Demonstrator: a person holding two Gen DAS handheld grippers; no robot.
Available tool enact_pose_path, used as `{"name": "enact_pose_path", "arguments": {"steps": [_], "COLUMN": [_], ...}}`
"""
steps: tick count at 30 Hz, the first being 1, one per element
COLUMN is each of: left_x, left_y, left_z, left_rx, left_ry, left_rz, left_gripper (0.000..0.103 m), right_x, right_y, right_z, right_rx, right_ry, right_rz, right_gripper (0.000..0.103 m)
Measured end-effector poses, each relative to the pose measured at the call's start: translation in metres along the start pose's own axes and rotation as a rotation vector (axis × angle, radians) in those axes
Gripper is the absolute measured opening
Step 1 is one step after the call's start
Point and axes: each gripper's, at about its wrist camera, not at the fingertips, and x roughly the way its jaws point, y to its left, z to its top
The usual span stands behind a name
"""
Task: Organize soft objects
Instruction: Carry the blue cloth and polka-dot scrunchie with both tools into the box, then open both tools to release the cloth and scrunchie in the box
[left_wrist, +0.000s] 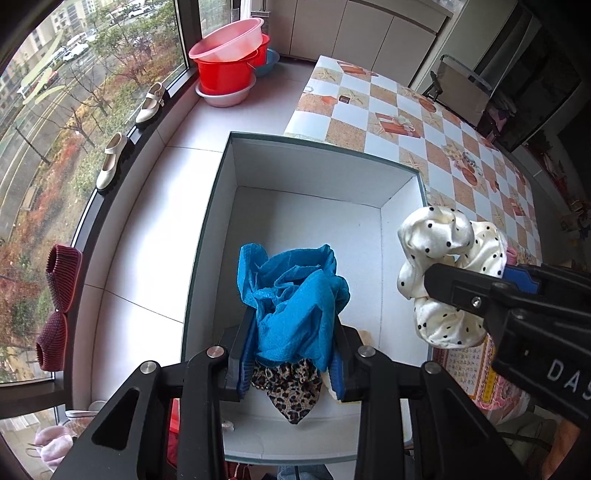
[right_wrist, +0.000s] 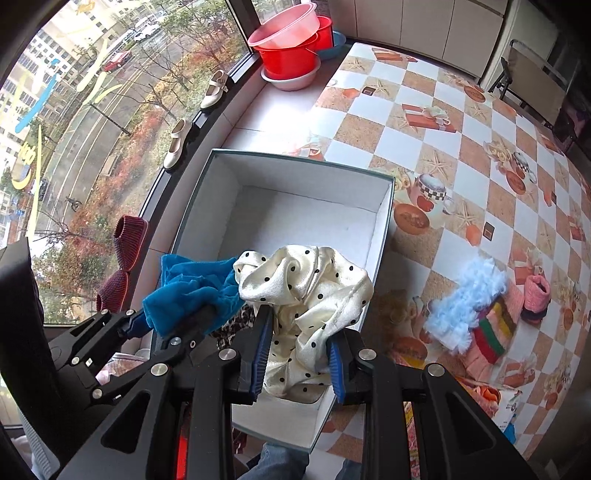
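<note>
My left gripper (left_wrist: 291, 369) is shut on a crumpled blue cloth (left_wrist: 295, 295), hanging over the near part of a white open box (left_wrist: 310, 166). A leopard-print cloth (left_wrist: 291, 395) lies on the box floor just beneath it. My right gripper (right_wrist: 299, 365) is shut on a cream cloth with black dots (right_wrist: 310, 302), above the box's (right_wrist: 303, 173) near right side. In the left wrist view the dotted cloth (left_wrist: 443, 251) and right gripper (left_wrist: 480, 291) show at the right. The blue cloth (right_wrist: 188, 291) and left gripper (right_wrist: 166, 328) appear left in the right wrist view.
The box stands at the edge of a table with a checked cloth (right_wrist: 461, 129). A fluffy light-blue item (right_wrist: 465, 299), striped knitwear (right_wrist: 491, 332) and a pink sock (right_wrist: 535, 295) lie on it. Basins (left_wrist: 229, 62), cream shoes (left_wrist: 110, 162) and maroon slippers (left_wrist: 55, 306) line the window ledge.
</note>
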Motion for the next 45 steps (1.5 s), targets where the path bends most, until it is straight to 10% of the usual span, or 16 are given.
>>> {"name": "enact_pose_path", "arguments": {"steps": [21,27,29,31,36,38,45], "left_x": [0.04,0.039,0.037,0.034,0.034,0.034,0.018], "left_y": [-0.004,-0.002,-0.001,0.001,0.005,0.008,0.005], "left_z": [0.015,0.016,0.016,0.017,0.02,0.02,0.023], "left_rx": [0.009,0.007,-0.004,-0.014,-0.048,-0.07,-0.079], "left_ry": [0.068,0.055,0.05,0.035,0.039,0.042,0.028], "left_rz": [0.031,0.012,0.007,0.002,0.017,-0.001,-0.057], "left_gripper": [0.036,0.055,0.081,0.083,0.094,0.095,0.103], "right_x": [0.037,0.04,0.039,0.037,0.028,0.022,-0.011], "right_y": [-0.012,-0.013,-0.014,-0.015,-0.014,-0.013,-0.029], "right_z": [0.017,0.017,0.018,0.019,0.023,0.024,0.025], "right_rx": [0.039,0.039,0.037,0.04,0.04,0.036,0.081], "right_ry": [0.048,0.053,0.054,0.047,0.021,0.003,-0.085], "right_rz": [0.003,0.012,0.02,0.028,0.021,0.006,-0.014], "right_gripper": [0.029,0.03,0.06,0.08,0.08,0.103,0.103]}}
